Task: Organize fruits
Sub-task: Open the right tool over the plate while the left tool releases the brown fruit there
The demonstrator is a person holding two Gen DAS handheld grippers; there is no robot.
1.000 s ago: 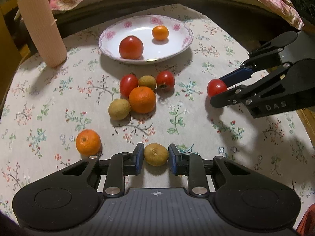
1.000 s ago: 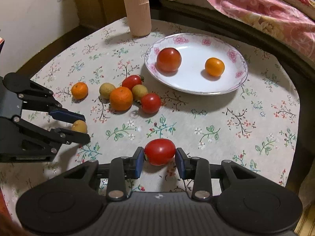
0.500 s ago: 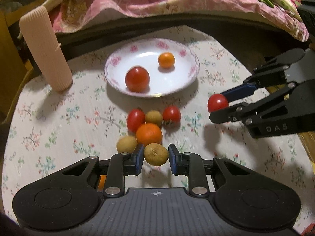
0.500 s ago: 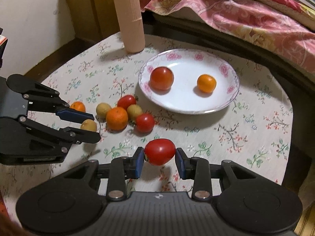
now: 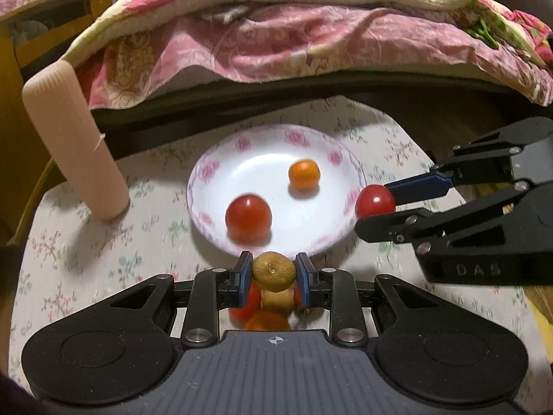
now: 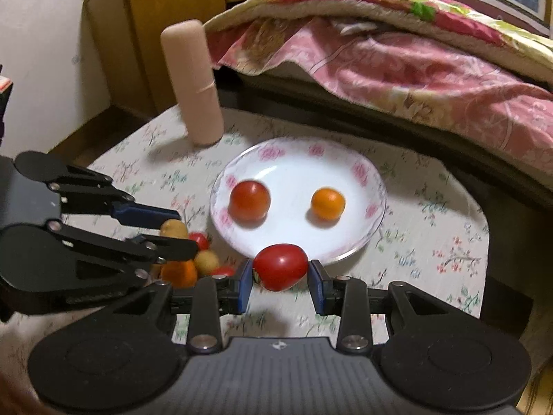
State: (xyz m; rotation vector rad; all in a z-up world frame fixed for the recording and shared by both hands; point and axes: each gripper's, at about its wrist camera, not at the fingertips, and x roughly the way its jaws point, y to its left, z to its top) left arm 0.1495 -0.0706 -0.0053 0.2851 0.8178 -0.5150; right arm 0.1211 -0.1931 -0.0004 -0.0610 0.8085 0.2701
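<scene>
My left gripper (image 5: pixel 273 273) is shut on a brown kiwi (image 5: pixel 273 271) and holds it in the air just short of the near rim of the white flowered plate (image 5: pixel 211 176). My right gripper (image 6: pixel 280 271) is shut on a red tomato (image 6: pixel 280 267), also lifted, at the plate's near edge (image 6: pixel 363 245); it also shows in the left wrist view (image 5: pixel 375 200). The plate holds a red tomato (image 5: pixel 248 215) and a small orange (image 5: pixel 304 174). Loose fruit lies below the left gripper: tomatoes, a kiwi (image 6: pixel 206 261) and an orange (image 6: pixel 179 271).
A tall ribbed pink cylinder (image 5: pixel 74 141) stands on the floral tablecloth (image 5: pixel 69 252) left of the plate. A bed with a pink quilt (image 5: pixel 311 34) runs behind the table. A wooden cabinet (image 6: pixel 155 17) stands at the back left.
Both grippers have lifted their fruit off the table and moved forward toward the plate. The loose fruit pile now lies under the left gripper.
</scene>
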